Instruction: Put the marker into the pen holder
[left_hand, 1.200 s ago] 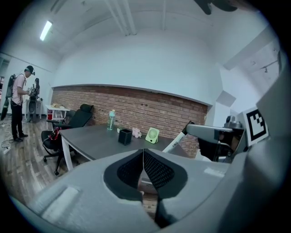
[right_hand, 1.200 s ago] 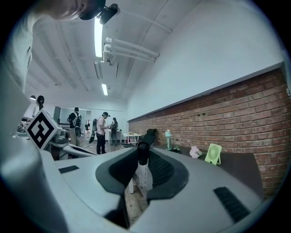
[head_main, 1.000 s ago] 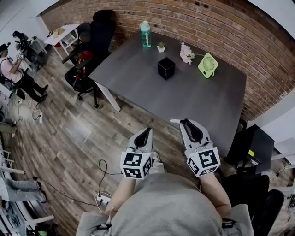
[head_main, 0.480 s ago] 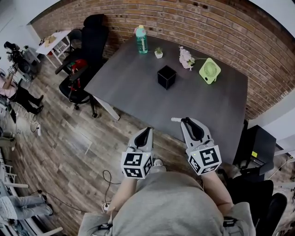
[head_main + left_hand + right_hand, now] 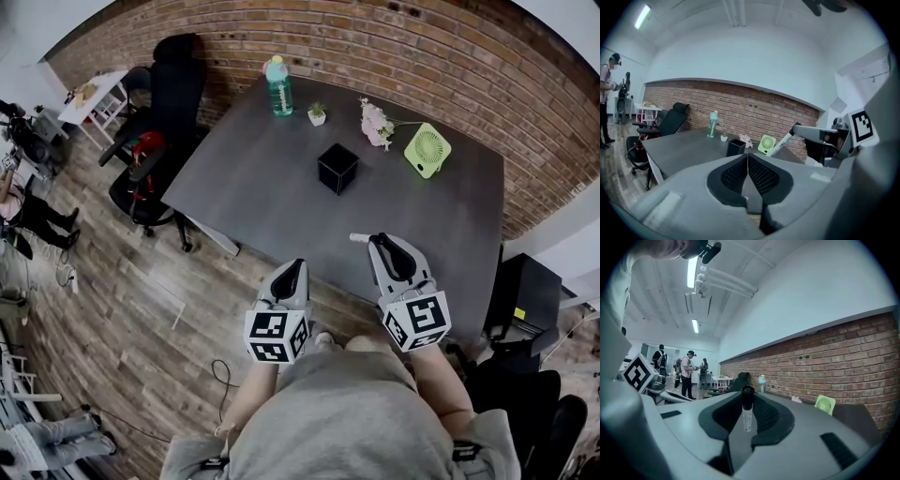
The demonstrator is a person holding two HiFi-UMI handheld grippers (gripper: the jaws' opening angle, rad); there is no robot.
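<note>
The black square pen holder (image 5: 337,169) stands near the middle of the dark grey table (image 5: 441,220); in the left gripper view the pen holder (image 5: 736,147) lies ahead. My right gripper (image 5: 378,242) hovers over the table's near edge, shut on a white marker (image 5: 359,238) whose end pokes out to the left. In the right gripper view the marker (image 5: 747,412) stands upright between the jaws, black cap on top. My left gripper (image 5: 297,266) hangs just off the table's near edge, jaws together and empty (image 5: 748,161). The marker (image 5: 781,144) also shows from the left gripper view.
On the table's far side stand a green water bottle (image 5: 277,73), a small plant pot (image 5: 317,114), pink flowers (image 5: 378,122) and a green fan (image 5: 427,150). Black office chairs (image 5: 155,89) stand at the left, a black cabinet (image 5: 520,298) at the right. People stand far left.
The head view has shifted a little, so the table and its objects sit slightly further left and up. Both grippers keep about the same places, and the marker stays gripped.
</note>
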